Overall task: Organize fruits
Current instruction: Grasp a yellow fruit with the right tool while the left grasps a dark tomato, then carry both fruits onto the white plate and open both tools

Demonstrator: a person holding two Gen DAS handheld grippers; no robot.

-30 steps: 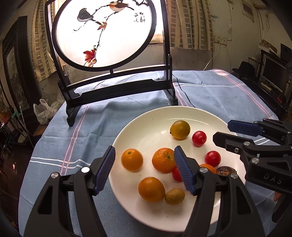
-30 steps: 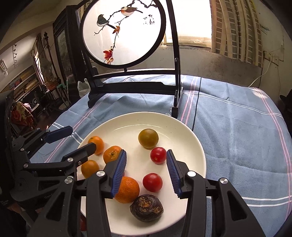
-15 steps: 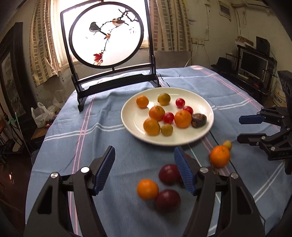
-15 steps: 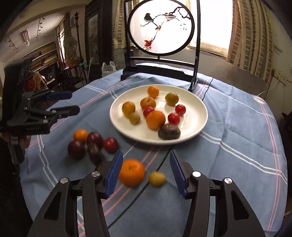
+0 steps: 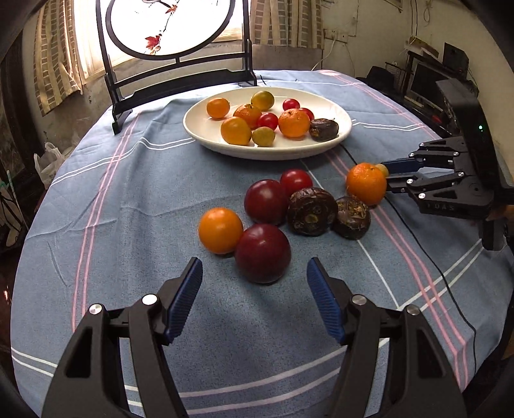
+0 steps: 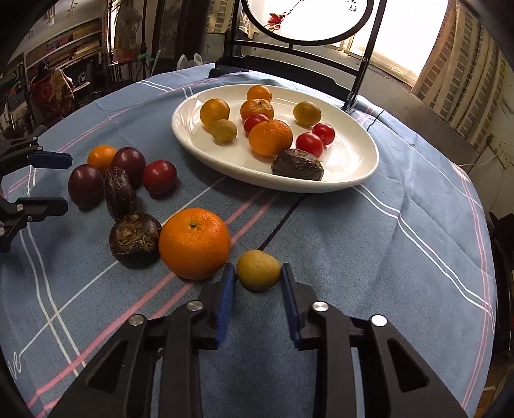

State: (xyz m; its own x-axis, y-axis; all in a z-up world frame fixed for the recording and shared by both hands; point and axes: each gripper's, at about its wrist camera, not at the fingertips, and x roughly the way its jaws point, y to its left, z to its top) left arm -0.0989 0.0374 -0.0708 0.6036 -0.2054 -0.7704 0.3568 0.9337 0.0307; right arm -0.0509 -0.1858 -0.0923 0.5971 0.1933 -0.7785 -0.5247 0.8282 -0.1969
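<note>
On tablecloth (image 5: 128,199): eight loose fruits; plate (image 5: 205,135): nine.

White oval plate (image 6: 359,170) on the tablecloth holds ten assorted fruits. Loose fruits lie near it: large orange (image 6: 194,242), small yellow fruit (image 6: 258,270) beside it, two dark plums (image 5: 262,252), two wrinkled passion fruits (image 5: 311,210).

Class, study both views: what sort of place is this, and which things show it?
Probably a lived-in home room: a round table under a blue striped cloth, a painted bird screen on a stand, crowded bookshelves, and curtained windows.
</note>
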